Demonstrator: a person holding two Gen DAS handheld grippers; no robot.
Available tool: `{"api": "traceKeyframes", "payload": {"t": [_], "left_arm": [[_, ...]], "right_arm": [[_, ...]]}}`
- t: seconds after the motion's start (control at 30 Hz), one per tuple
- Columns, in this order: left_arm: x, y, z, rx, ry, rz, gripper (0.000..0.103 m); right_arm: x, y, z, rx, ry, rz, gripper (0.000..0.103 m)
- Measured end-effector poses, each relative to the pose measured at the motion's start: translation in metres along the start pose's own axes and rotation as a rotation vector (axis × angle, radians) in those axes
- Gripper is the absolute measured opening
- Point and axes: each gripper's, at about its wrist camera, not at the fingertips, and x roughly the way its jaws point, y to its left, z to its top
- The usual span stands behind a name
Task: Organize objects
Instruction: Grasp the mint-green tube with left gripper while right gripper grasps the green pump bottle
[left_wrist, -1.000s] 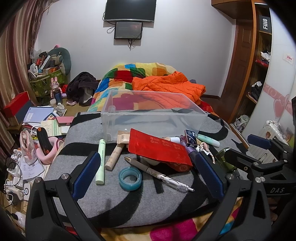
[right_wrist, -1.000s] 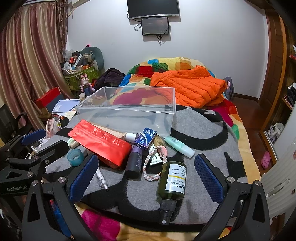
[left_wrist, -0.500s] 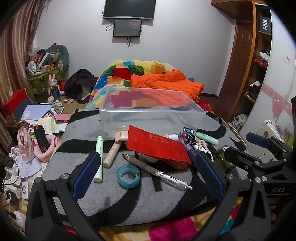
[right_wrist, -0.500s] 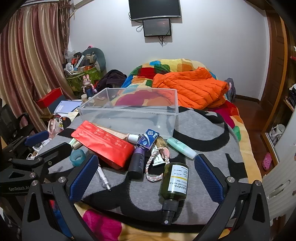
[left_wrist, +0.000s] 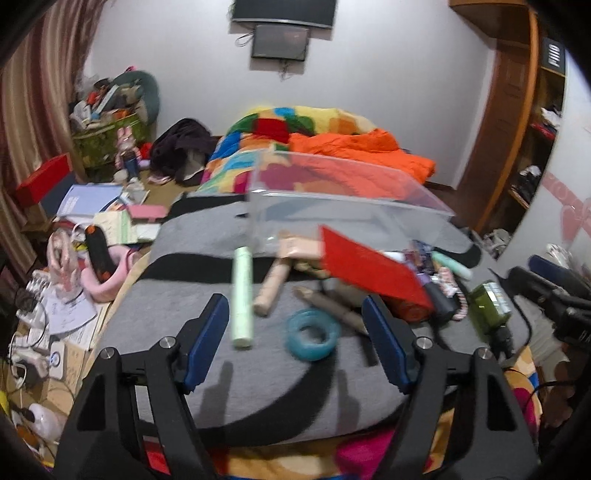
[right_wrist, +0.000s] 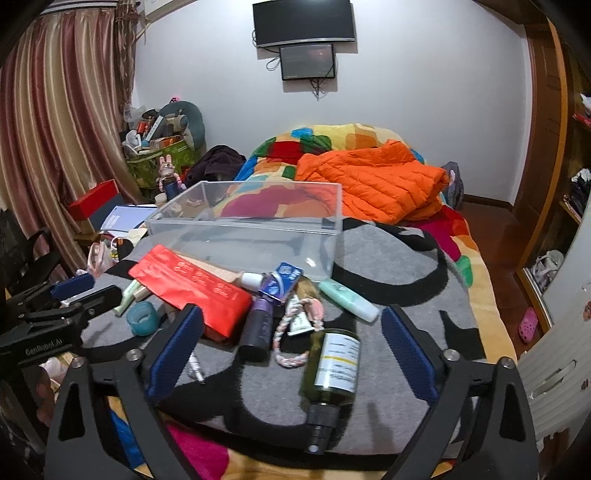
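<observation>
Tape roll (left_wrist: 313, 334) lies untouched between closing left gripper (left_wrist: 295, 347) fingers (left_wrist: 207, 343).

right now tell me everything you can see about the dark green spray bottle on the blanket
The dark green spray bottle looks like tinted translucent plastic, with a white and yellow printed label and a black pump nozzle. It lies on its side on the grey and black blanket, nozzle toward the camera, base toward the clear bin. A pink and white braided cord lies against its left side. It sits between the closing jaws of the right gripper, untouched.
</observation>
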Motion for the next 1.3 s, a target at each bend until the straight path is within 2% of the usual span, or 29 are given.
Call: {"api": "traceKeyframes", "payload": {"t": [0.23, 0.37, 0.63, 0.7, 0.73, 0.77, 0.87, 1.07, 1.3], "left_arm": [[0.026, 0.036, 0.006, -0.021, 0.048, 0.061, 0.07], [0.055, 0.046, 0.007, -0.035, 0.118, 0.076, 0.054], [0.09, 0.048, 0.014, -0.037, 0.161, 0.085, 0.045], [0.094, 0.045, 0.013, -0.013, 0.146, 0.115, 0.039], [0.095, 0.043, 0.012, 0.0, 0.136, 0.128, 0.036], [0.095, 0.041, 0.011, 0.008, 0.126, 0.138, 0.032], [0.092, 0.04, 0.006, 0.015, 0.096, 0.139, 0.015], [0.074, 0.045, 0.001, 0.008, 0.082, 0.119, 0.015], [0.044, 0.042, 0.024, 0.012, 0.001, 0.069, 0.015]], "right_arm": [[0.016, -0.03, -0.008, 0.053, 0.069, -0.05, 0.076], [0.031, -0.039, -0.016, 0.098, 0.137, -0.024, 0.063], [0.051, -0.031, -0.024, 0.092, 0.194, 0.017, 0.058], [0.056, -0.028, -0.025, 0.084, 0.207, 0.017, 0.05], [0.059, -0.028, -0.026, 0.083, 0.216, 0.017, 0.042], [0.062, -0.029, -0.027, 0.087, 0.222, 0.019, 0.038], [0.062, -0.032, -0.029, 0.106, 0.212, 0.018, 0.038], [0.052, -0.04, -0.022, 0.122, 0.18, 0.014, 0.038], [0.041, -0.042, 0.014, 0.104, 0.088, 0.017, 0.038]]}}
